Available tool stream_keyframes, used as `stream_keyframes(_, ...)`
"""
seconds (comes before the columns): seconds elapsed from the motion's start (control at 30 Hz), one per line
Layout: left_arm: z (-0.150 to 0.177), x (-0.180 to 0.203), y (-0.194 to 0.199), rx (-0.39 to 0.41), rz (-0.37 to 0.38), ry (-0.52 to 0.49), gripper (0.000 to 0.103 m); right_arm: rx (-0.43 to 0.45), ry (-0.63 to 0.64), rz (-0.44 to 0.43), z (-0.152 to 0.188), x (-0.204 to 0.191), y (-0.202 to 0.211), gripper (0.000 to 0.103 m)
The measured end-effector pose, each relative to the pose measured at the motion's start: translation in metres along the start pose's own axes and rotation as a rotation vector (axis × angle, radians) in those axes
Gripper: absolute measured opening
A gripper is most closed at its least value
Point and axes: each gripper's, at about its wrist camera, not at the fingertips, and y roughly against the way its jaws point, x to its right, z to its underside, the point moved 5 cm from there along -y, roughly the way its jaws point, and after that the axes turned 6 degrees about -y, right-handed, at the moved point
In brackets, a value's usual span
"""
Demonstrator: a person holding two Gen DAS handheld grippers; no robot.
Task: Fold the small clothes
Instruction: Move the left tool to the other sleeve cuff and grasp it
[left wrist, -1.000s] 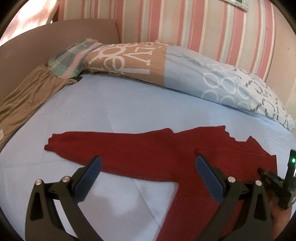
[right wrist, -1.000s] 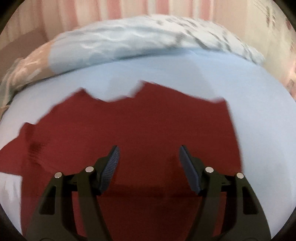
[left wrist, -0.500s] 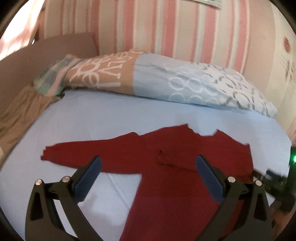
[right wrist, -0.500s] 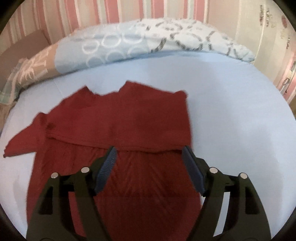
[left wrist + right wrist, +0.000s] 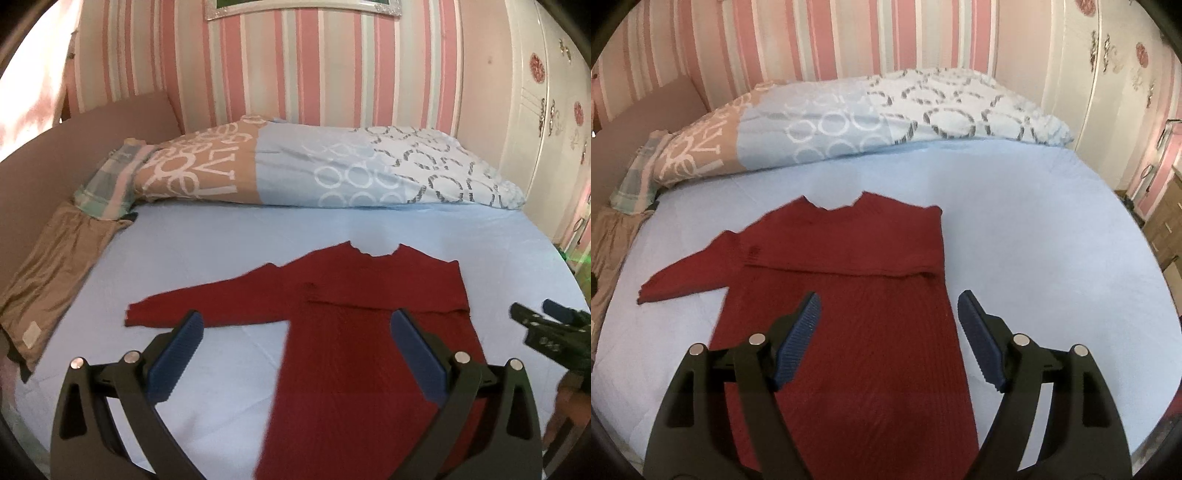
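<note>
Two grippers, both empty, both raised off the bed. Left gripper (image 5: 295,345): jaws spread wide, nothing between the blue pads, hanging over the sweater (image 5: 369,332) and the bare sheet (image 5: 229,236) beside it. Right gripper (image 5: 888,328): jaws opening, pads clear of the cloth, no fabric caught; tip also visible at the right edge of the left view. Likely drawn back this way to take stock of the fold and pick the next grip.

Below: sweater flat on the sheet, neckline (image 5: 842,206) toward the pillow (image 5: 886,114). Right sleeve already folded in across the chest, its edge making a straight crosswise line over the body, right side of the garment now a clean vertical edge. Left sleeve (image 5: 207,306) not yet folded, stretched out flat toward the bed's left side, cuff well apart from the body. Probably the next piece to bring in, for a matching narrow shape.

Farther out: brown cloth (image 5: 55,273) along the left edge of the bed, a plaid piece (image 5: 107,184) tucked beside the pillow, striped wall (image 5: 295,74) behind.
</note>
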Motion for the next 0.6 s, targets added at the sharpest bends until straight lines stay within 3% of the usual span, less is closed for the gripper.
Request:
stream_keyframes(0.33, 0.007, -0.126, 0.012, -0.016, -0.066, -0.021, 0.102, 0.045, 0.012, 0.014, 0.006, -0.079, 0.060, 0.083)
stream_keyframes(0.6, 0.034, -0.188, -0.019, -0.054, -0.081, 0.053, 0.102, 0.032, 0.047, -0.025, 0.016, -0.140, 0.034, 0.083)
